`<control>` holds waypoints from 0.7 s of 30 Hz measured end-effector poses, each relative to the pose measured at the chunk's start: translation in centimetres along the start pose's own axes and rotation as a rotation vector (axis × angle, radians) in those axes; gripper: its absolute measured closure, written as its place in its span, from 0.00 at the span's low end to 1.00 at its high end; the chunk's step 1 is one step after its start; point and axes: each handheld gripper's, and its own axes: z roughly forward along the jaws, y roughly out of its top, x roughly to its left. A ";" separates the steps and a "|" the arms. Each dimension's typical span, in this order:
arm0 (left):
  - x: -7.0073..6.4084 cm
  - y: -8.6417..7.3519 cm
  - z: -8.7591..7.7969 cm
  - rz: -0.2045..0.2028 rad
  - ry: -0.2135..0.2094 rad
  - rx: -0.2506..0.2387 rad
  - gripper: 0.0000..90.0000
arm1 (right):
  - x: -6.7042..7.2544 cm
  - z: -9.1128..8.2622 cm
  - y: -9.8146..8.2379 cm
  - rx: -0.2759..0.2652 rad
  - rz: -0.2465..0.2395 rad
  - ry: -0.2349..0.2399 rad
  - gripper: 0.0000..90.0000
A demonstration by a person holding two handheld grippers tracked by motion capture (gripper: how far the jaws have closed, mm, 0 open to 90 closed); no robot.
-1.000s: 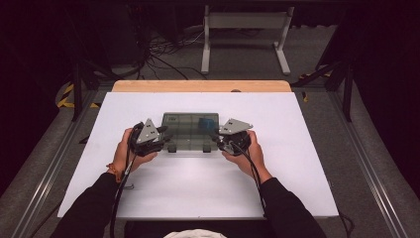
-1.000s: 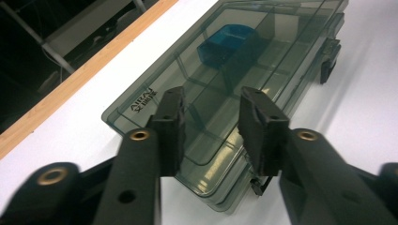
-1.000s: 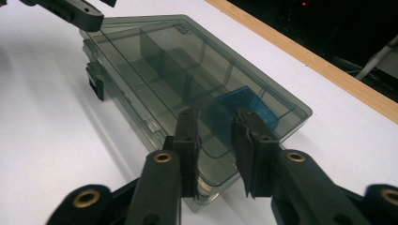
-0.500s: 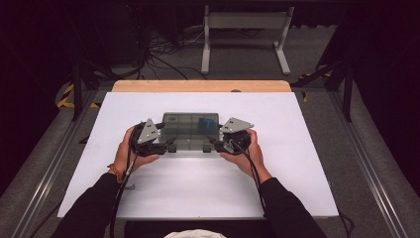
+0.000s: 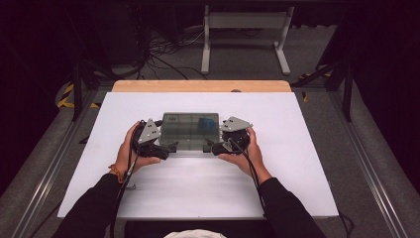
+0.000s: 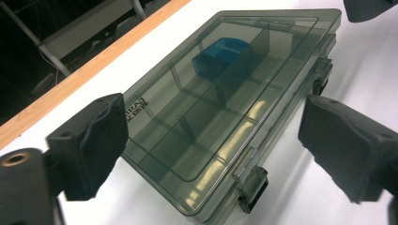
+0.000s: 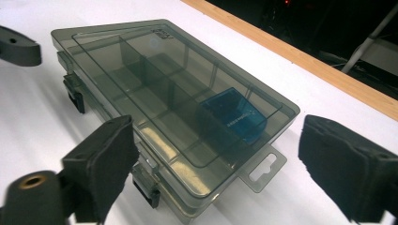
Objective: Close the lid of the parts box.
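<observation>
We had the smoky clear compartment box point(image 5: 190, 131) lying flat near the middle of the white tabletop point(image 5: 297, 163), lid down, with a blue insert point(image 6: 220, 56) in one of its far compartments. The left hand-held gripper point(image 5: 166, 148) sat at the box's near left corner and the right hand-held gripper point(image 5: 212, 146) at its near right corner; both had just been opening, and their jaws stood wide, pressing on nothing, with the box's corners ahead of them rather than clamped. In the left gripper view the front latch point(image 6: 251, 187) looked folded down against the wall, and in the right gripper view the other latch point(image 7: 148, 187) looked the same, so we judged the lid not yet released. To do this step well, we reckoned each jaw tip should hook under its own latch tab rather than the lid edge, and both should work evenly so the light box did not skid or twist. The hang tab point(image 7: 263, 171) at the right end was no place to pull. We also thought steadying the base mattered, since a sudden pop could jolt the blue insert loose.
</observation>
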 end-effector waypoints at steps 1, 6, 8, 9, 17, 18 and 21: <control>-0.1 0.0 0.0 -0.004 0.000 -0.003 0.08 | 0.0 0.0 0.0 -0.007 0.007 -0.002 0.09; -0.3 0.1 -0.1 -0.004 -0.027 -0.016 0.05 | 0.0 -0.1 0.1 -0.008 0.013 -0.003 0.07; -0.3 0.1 -0.1 -0.004 -0.030 -0.017 0.05 | 0.0 -0.1 0.1 -0.002 0.006 0.000 0.06; -0.4 0.2 -0.1 0.001 -0.031 -0.018 0.05 | 0.0 0.0 0.1 0.001 0.003 -0.005 0.06; -0.9 0.6 -0.4 0.005 -0.040 -0.043 0.05 | 0.2 -0.3 0.3 0.000 -0.016 -0.023 0.07; -0.9 0.6 -0.5 0.010 -0.036 -0.045 0.05 | 0.2 -0.4 0.3 -0.004 -0.019 -0.024 0.07; -1.0 0.8 -0.9 0.014 -0.036 -0.057 0.05 | 0.3 -0.6 0.5 -0.001 -0.041 -0.042 0.07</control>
